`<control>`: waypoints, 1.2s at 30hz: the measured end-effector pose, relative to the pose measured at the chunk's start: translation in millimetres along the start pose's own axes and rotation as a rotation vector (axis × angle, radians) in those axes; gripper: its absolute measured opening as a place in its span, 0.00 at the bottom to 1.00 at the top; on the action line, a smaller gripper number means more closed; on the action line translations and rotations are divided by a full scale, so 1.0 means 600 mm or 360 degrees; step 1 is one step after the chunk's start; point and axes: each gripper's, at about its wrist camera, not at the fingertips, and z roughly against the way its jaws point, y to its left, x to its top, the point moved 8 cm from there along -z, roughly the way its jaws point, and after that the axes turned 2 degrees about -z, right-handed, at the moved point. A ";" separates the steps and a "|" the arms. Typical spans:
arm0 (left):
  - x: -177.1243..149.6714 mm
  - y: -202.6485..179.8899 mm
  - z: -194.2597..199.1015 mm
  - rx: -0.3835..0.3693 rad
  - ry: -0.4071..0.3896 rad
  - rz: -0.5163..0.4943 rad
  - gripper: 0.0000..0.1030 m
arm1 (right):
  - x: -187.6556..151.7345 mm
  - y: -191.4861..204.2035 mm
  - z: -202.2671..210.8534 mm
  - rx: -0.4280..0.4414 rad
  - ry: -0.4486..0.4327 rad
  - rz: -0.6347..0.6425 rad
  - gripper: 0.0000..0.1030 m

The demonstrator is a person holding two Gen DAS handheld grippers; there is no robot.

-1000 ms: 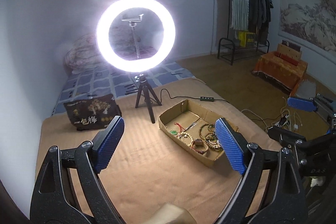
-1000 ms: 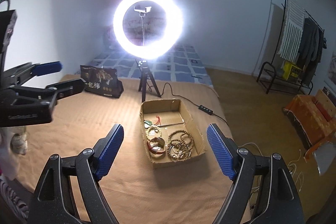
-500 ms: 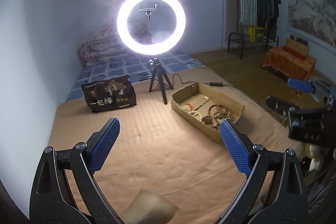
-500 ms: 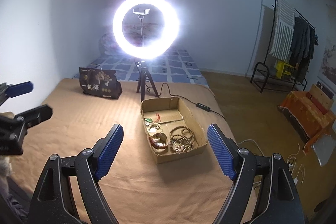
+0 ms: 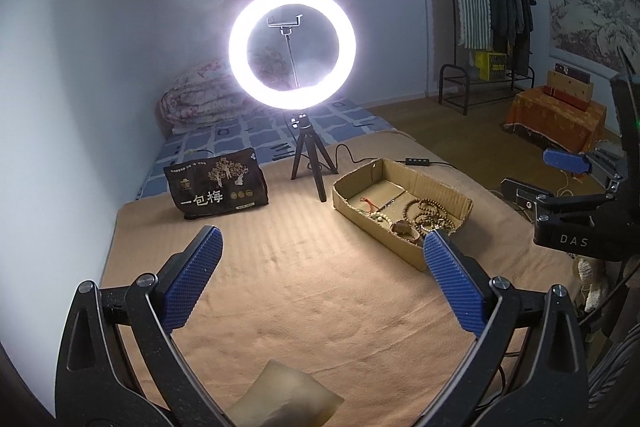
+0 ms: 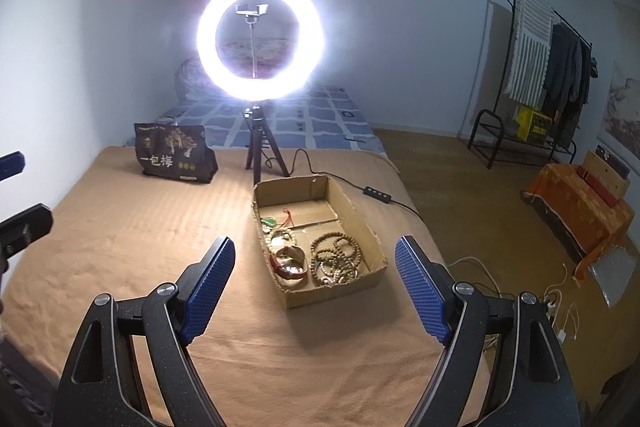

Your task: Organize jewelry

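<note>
Box: cardboard box (image 6: 320, 239) on tan blanket (image 6: 140, 247), at 12 o'clock from R gripper (image 6: 316, 291), at 1 o'clock from L gripper (image 5: 320, 283).
Jewelry: all inside box. Wooden bead strands (image 6: 336, 259) piled in near-right part; bangles (image 6: 290, 261) near-left; small bead bracelet (image 6: 282, 235) behind them; green pendant on red cord (image 6: 274, 221) furthest back.
L claw: jaws spread wide, nothing between them, above bare blanket.
R claw: jaws spread wide, empty, lined up on box.
Stage: pieces in box fit either sorting still ahead or sorting finished; can't tell which.
Any grab, done well: come down vertical, pinch one piece only; beads are looped over each other, so lift slow, watch for snags.
Axis: box long axis runs 11-to-5 in R view, near short wall toward cam. Bead pile has no clear heading.
Other: ring light on tripod (image 6: 260, 43) at 12 behind box; dark snack bag (image 6: 172, 155) at 10.
</note>
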 end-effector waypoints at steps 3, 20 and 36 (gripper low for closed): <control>0.000 0.000 0.003 -0.0009 -0.0003 0.0016 0.99 | -0.002 -0.010 -0.001 -0.0009 0.0004 -0.0024 0.80; 0.014 -0.020 0.003 -0.0049 -0.0018 0.0015 1.00 | 0.001 -0.021 0.005 -0.0038 -0.0012 -0.0039 0.80; 0.013 -0.023 0.002 -0.0052 -0.0016 0.0017 1.00 | -0.003 -0.019 0.000 -0.0047 0.0004 -0.0011 0.80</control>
